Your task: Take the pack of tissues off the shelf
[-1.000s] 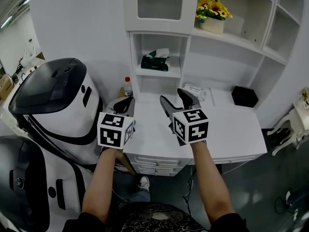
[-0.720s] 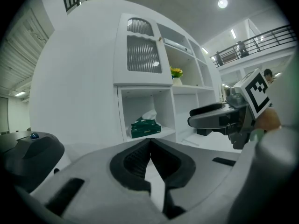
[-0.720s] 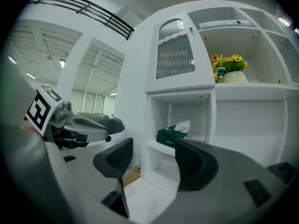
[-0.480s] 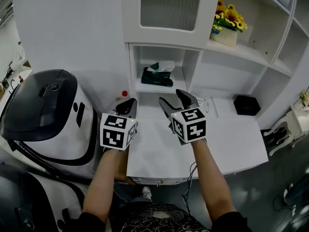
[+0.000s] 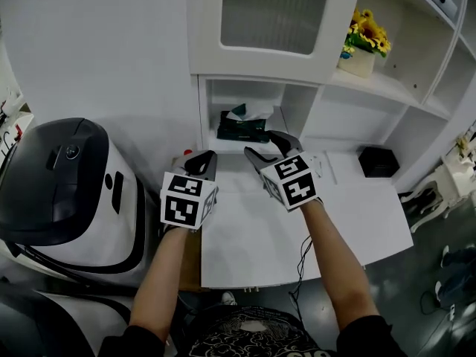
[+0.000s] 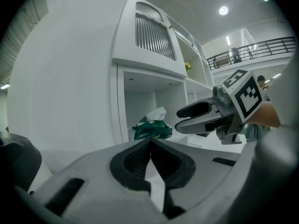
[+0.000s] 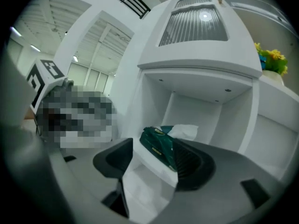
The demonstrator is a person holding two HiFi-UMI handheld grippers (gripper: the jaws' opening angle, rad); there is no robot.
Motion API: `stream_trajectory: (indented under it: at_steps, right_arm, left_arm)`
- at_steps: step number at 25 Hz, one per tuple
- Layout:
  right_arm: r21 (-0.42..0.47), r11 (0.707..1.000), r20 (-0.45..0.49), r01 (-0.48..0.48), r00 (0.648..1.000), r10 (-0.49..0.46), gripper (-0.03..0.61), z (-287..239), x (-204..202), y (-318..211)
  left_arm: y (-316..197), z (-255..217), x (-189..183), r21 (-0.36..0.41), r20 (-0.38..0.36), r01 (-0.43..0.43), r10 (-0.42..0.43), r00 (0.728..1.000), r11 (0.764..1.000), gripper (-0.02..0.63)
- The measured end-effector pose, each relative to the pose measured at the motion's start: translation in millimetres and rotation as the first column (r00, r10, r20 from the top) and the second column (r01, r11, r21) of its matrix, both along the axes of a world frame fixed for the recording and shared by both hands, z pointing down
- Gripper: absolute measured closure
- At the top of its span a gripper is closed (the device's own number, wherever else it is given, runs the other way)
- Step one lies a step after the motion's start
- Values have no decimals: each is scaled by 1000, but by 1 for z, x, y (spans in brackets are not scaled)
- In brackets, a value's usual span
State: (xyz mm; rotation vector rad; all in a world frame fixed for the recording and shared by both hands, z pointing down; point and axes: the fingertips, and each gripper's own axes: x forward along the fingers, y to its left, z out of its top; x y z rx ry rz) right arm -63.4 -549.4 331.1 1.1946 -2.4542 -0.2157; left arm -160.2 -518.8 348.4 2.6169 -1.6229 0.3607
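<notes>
The left gripper (image 5: 199,158) is hovering with forearm outstretched, jaws pressed together and empty, just left of the pack of tissues (image 5: 244,126), which is lying on the shelf (image 5: 205,114). The right gripper (image 5: 264,146) is pointing at that pack, jaws spread, gripping nothing.

The pack of tissues (image 5: 242,128) lies on the shelf (image 5: 214,138) above the desk (image 5: 253,244), beyond the left tool (image 5: 201,158) and right tool (image 5: 264,145)

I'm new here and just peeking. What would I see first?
The left tongs and right tongs, each with a patterned cube, point at a green pack of tissues on the shelf. A big black-and-white machine stands at the left, yellow flowers up at the right.
</notes>
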Motion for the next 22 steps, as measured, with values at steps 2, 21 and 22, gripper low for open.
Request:
stream_trajectory:
  at_steps: [2,21,22]
  right_arm:
    - [-3,1000,-27,1,1000,-1,311,3,-2,-10]
    - [20,999,-326,43,945,-35,380,32,-21,-72]
    - [23,999,-330,41,943,-32,388,33,-21,-73]
  left_arm:
    - [-8,2,2,-1,4,-15,15,1000,1000,606]
    - [-54,17,13,-16,23,-107,108,994,994,606]
    - [-55,17,13,-16,21,-108,108,994,994,606]
